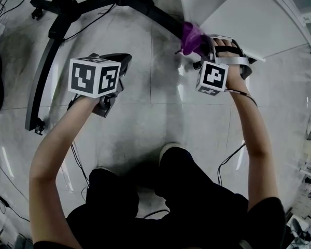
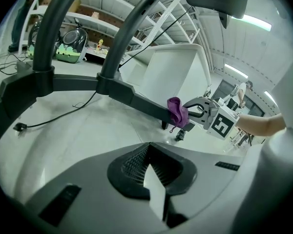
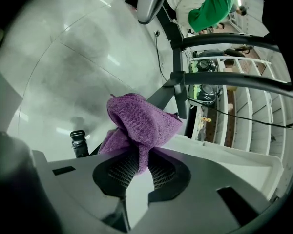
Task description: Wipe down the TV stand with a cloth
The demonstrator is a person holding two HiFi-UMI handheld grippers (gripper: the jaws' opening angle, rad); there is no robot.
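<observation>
The right tool [image 3: 139,164] pinches the purple cloth [image 3: 142,118] onto the TV stand's dark base leg [image 1: 159,14] near its caster [image 3: 78,143] — press firmly and drag along the leg's length — while the left tool [image 2: 149,155], pressed together on nothing, hangs well apart from that leg.

Right gripper [image 3: 139,172] fingers clamp a purple cloth [image 3: 141,123], bunched against the stand's dark leg [image 3: 158,97]; castor [image 3: 79,143] beside.

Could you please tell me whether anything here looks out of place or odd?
Nothing is damaged or spilled. The purple cloth sits bunched in the right gripper rather than spread flat on the stand leg, and a loose cable trails over the floor.
</observation>
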